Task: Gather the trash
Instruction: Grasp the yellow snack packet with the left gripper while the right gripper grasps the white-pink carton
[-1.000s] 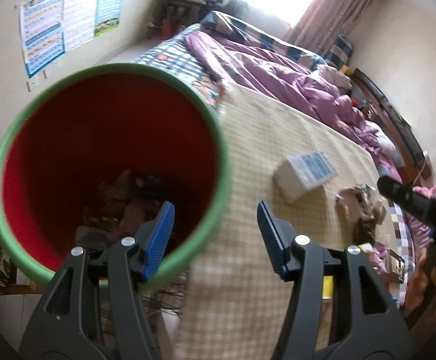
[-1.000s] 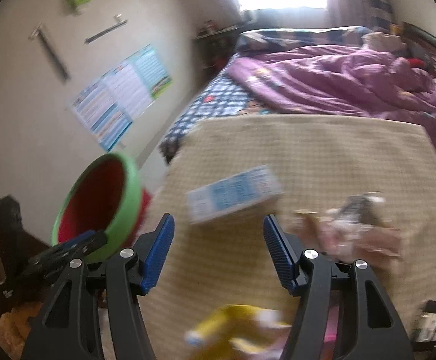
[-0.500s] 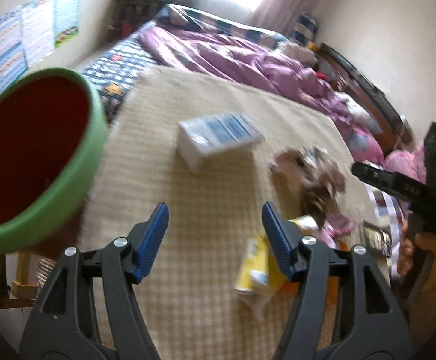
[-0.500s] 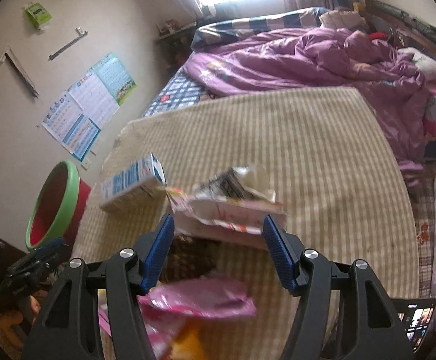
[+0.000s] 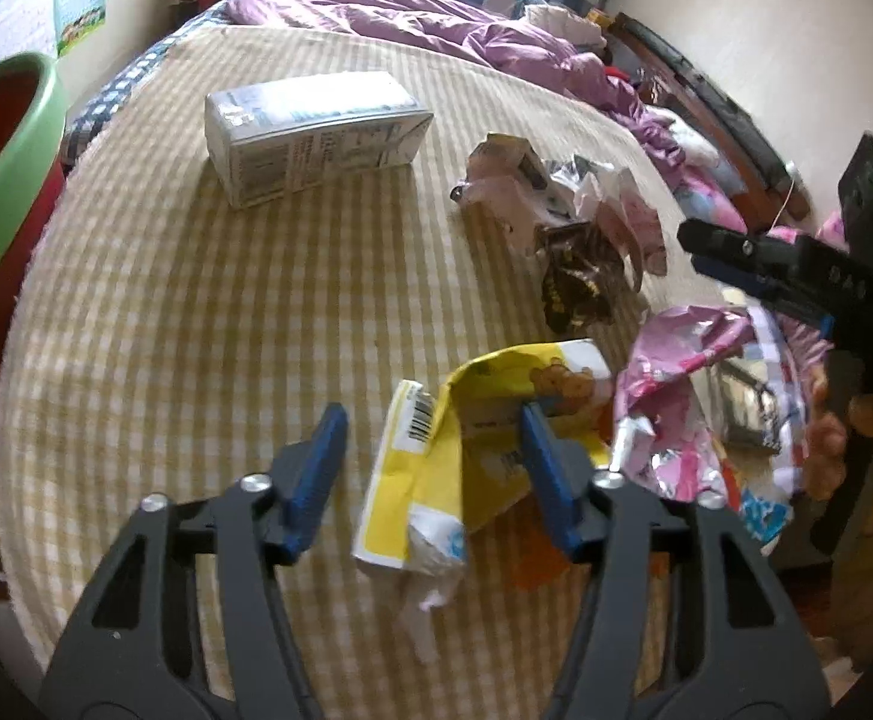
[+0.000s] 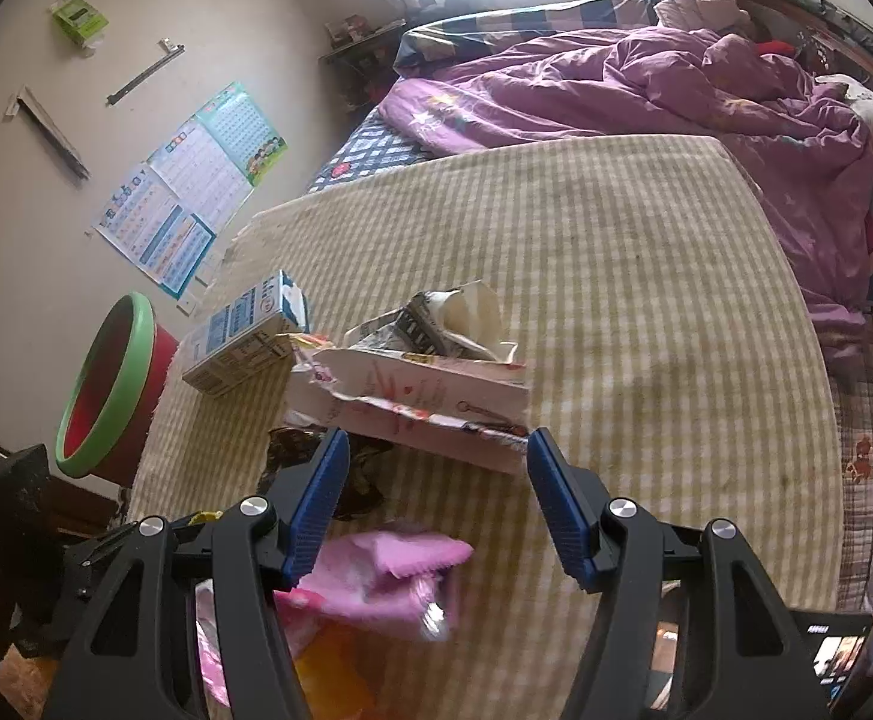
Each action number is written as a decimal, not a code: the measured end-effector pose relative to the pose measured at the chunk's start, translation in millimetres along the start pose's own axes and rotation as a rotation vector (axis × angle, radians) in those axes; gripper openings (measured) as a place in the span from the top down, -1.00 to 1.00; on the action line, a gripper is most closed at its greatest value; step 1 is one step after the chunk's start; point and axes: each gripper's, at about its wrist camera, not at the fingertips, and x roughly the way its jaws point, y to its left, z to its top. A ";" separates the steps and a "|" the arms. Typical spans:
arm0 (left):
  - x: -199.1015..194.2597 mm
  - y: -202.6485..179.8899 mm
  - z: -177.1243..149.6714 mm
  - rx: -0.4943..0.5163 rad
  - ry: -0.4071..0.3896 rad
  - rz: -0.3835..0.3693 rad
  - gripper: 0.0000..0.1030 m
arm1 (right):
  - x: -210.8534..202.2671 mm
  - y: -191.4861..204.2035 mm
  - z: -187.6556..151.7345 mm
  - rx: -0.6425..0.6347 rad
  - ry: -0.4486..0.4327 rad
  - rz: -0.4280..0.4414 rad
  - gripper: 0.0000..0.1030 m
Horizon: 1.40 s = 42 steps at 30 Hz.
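Checked bedspread [image 5: 166,312]: my left gripper [image 5: 430,450], jaws just narrowing, still unclamped, straddles crumpled yellow paper wrapper [image 5: 436,480], lower centre, long axis running away from me.

A rumpled purple quilt [image 6: 646,78] lies beyond the checked blanket [image 6: 616,276], posters [image 6: 190,186] on the wall.

The left gripper [image 5: 430,468] hangs low in the frame; its jaws, just narrowing, straddle a yellow wrapper [image 5: 466,450] on the checked bed [image 5: 196,300]. A milk carton [image 5: 310,132] lies upper centre.
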 end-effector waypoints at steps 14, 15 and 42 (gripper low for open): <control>-21.4 31.8 1.9 -0.116 -0.067 0.173 0.51 | 10.1 14.4 5.7 -0.082 0.015 0.033 -0.17; -22.4 33.7 1.6 -0.125 -0.067 0.174 0.46 | 10.7 12.8 7.4 -0.093 0.012 0.020 -0.17; -23.3 33.1 -3.7 -0.097 -0.030 0.123 0.06 | 49.6 1.3 11.0 -0.223 0.180 0.045 0.58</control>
